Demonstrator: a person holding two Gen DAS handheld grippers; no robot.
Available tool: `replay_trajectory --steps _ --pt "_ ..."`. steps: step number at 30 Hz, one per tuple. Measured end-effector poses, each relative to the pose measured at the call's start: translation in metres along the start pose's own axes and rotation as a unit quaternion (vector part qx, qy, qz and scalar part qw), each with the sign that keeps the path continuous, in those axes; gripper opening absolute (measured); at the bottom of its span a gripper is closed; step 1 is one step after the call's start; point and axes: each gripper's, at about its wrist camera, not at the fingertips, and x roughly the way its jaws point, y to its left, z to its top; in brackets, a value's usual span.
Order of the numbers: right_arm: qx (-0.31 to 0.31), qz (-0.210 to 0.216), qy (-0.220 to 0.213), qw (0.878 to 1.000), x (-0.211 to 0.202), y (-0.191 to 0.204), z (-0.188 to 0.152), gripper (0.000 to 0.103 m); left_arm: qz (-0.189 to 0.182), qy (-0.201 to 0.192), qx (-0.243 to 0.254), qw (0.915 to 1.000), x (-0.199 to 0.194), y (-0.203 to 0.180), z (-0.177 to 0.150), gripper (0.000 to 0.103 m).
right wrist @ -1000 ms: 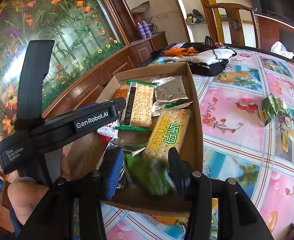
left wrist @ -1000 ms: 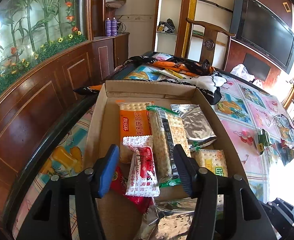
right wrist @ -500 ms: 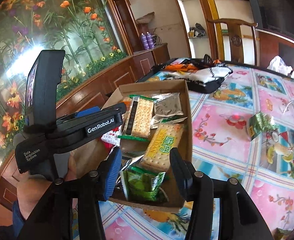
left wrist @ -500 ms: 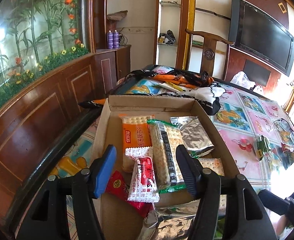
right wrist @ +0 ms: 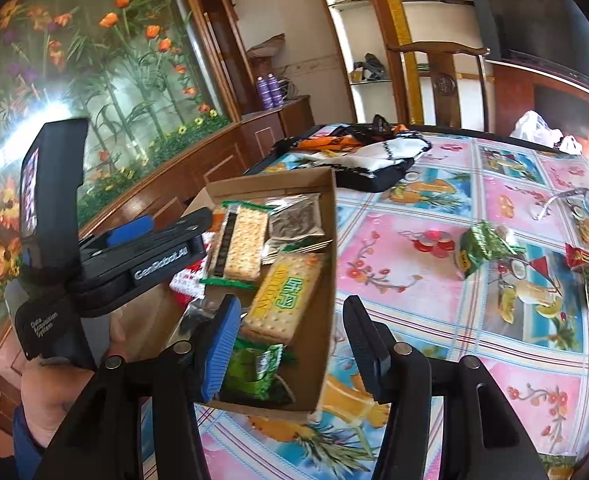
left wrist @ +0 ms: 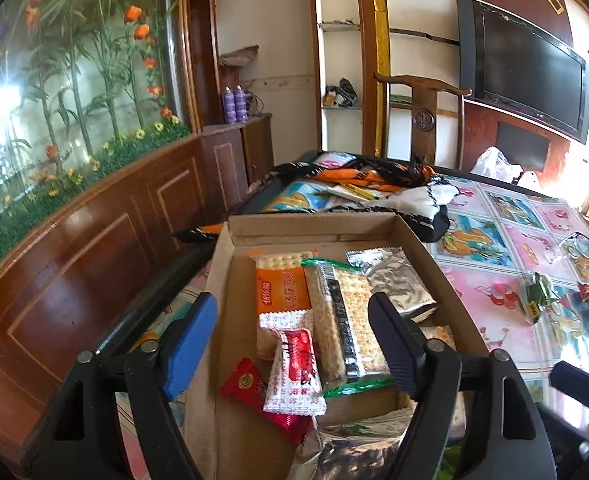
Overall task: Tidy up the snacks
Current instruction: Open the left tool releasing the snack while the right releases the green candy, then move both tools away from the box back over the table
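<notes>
Fruit-print table [right wrist: 434,208] bearing cardboard box [right wrist: 328,280], dark bag [right wrist: 378,164], scattered snack packets [right wrist: 482,248], glasses [right wrist: 582,204].

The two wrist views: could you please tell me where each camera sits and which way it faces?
Left wrist: on the left gripper, looking along the cardboard box toward the far wall; own open fingers show.
Right wrist: on the right gripper, above the box's near corner, facing the table; the left gripper's body and hand show.
Shared: box, snacks.
</notes>
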Motion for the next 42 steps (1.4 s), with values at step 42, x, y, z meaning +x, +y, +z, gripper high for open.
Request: replay_trajectory --steps 42 --pt "0.095 -0.050 -0.027 0.994 -0.056 -0.075 -0.006 0.073 -0.040 -0.055 0.060 0.9958 -0.026 -0.042 -0.009 0.097"
